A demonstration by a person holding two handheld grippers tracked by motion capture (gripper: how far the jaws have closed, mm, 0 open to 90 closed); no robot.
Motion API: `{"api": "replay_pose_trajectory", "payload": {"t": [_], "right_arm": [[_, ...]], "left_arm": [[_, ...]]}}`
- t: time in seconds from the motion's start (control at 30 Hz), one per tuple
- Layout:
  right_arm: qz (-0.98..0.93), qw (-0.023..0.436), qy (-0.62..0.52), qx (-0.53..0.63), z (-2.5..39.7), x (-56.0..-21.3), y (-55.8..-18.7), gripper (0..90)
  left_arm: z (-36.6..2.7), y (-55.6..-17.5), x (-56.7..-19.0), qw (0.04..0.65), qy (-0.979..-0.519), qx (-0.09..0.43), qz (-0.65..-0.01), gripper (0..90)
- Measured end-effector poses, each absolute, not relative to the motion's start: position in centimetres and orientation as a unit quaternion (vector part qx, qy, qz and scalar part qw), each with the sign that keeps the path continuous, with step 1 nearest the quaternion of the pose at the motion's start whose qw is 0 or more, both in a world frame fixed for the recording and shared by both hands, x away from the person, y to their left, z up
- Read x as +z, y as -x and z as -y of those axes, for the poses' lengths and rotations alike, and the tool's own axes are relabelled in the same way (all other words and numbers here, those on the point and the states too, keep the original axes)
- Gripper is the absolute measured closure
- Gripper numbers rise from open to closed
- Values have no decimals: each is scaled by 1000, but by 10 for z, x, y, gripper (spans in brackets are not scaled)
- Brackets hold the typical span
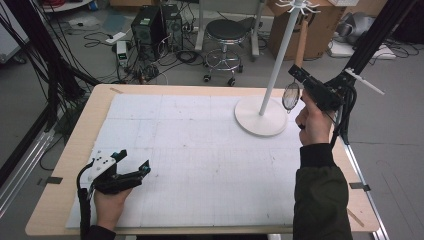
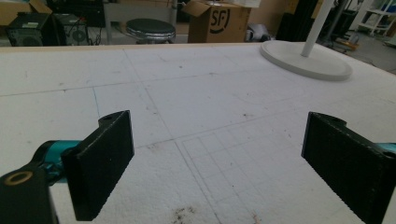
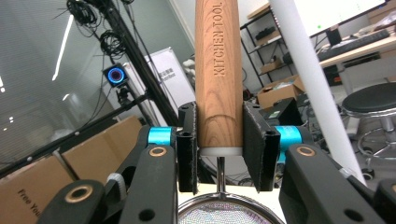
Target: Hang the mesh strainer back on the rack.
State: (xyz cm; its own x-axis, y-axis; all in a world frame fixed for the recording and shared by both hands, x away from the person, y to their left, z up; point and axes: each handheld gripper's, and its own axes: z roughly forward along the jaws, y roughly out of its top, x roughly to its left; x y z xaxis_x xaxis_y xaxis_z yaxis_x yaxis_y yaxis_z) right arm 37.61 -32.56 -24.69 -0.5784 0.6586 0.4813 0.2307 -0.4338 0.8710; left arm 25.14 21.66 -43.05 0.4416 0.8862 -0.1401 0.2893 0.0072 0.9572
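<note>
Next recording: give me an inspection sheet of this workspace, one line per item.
Surface: wooden table under a white gridded mat, lightly smudged.
Job's things: strainer with a wooden handle marked KITCHEN TOOL, held up beside the white rack, whose round base stands on the mat.
Clutter: nothing seen on the mat.
Grippers: right gripper shut on the handle; left gripper open, empty, low over the mat.
Cables: one trails from each gripper; a tangle lies on the floor beyond the table.
Surroundings: stool, computer towers, cardboard boxes.
</note>
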Motion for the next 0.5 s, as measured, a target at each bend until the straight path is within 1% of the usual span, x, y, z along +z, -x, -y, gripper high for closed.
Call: {"api": "replay_pose_trajectory", "payload": {"t": [0.23, 0.5], "right_arm": [[-503, 154, -431, 733, 328, -235, -380, 691], [-496, 158, -438, 732, 329, -230, -383, 691]], "left_arm": [[-215, -252, -431, 547, -650, 270, -453, 98], [-215, -252, -431, 548, -651, 269, -452, 99]]}}
